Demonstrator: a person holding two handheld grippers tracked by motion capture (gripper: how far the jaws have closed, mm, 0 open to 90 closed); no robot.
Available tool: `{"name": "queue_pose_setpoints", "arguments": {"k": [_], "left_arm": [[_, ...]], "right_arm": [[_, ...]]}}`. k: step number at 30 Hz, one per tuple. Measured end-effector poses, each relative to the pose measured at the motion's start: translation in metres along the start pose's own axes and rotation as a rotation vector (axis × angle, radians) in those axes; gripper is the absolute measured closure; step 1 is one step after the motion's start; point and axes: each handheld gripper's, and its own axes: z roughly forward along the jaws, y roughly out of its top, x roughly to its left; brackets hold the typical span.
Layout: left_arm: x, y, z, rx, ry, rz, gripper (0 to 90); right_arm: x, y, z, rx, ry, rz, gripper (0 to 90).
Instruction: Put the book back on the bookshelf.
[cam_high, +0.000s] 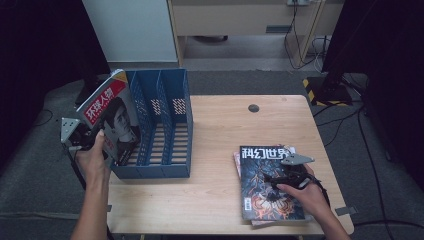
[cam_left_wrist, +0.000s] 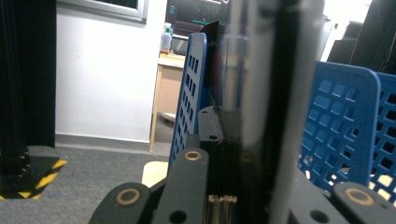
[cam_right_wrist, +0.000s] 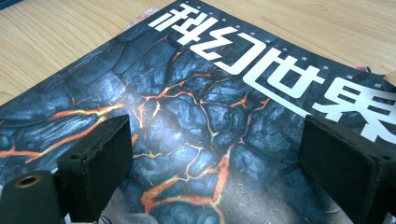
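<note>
**One magazine at the rack, one flat on the bench**

Here is the wooden bench (cam_high: 220, 130), and on its left side stands the blue file rack (cam_high: 165, 125), three slots, open tops, latticed walls. At the rack's left wall the portrait magazine (cam_high: 112, 117) is up on edge, tilted, its red title band at the top, its lower corner down by the leftmost slot. The left tool (cam_high: 75, 137) has it: in the left gripper view the jaws are pressed onto the magazine's edge, which runs straight up between them, with the rack's blue walls on either side.

Over to the near right of the bench, the lava-cover magazine (cam_high: 270, 182) lies flat on top of another one, well apart from the rack. The right tool (cam_high: 287, 175) hovers low over its cover, and in the right gripper view the jaws stand spread wide, the cracked orange pattern showing between them, nothing pinched.
</note>
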Motion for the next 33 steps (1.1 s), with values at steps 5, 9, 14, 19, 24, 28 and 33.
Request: {"name": "queue_pose_setpoints", "arguments": {"k": [5, 9, 14, 19, 24, 28, 33], "left_arm": [[0.001, -0.005, 0.003, -0.014, -0.001, -0.02, 86.2], [0.003, -0.007, 0.005, -0.008, 0.0, -0.024, 86.2], [0.006, -0.01, 0.005, 0.002, 0.006, -0.036, 86.0], [0.006, -0.009, 0.004, 0.005, 0.013, -0.023, 83.9], [0.004, -0.008, 0.002, 0.028, 0.009, -0.009, 81.8], [0.006, -0.01, 0.0, 0.034, 0.016, -0.026, 75.9], [0.006, -0.012, -0.009, 0.045, 0.021, -0.034, 62.8]], "right_arm": [[0.0, 0.0, 0.0, 0.0, -0.001, -0.002, 10.3], [0.0, 0.0, 0.0, -0.002, -0.005, -0.001, 10.3], [0.0, 0.0, 0.0, -0.002, -0.005, -0.001, 10.3], [0.0, 0.0, 0.0, -0.002, -0.005, -0.001, 10.3], [0.0, 0.0, 0.0, -0.002, -0.005, -0.001, 10.3], [0.0, 0.0, 0.0, -0.002, -0.005, -0.001, 10.3], [0.0, 0.0, 0.0, -0.002, -0.004, -0.001, 10.3]]}}
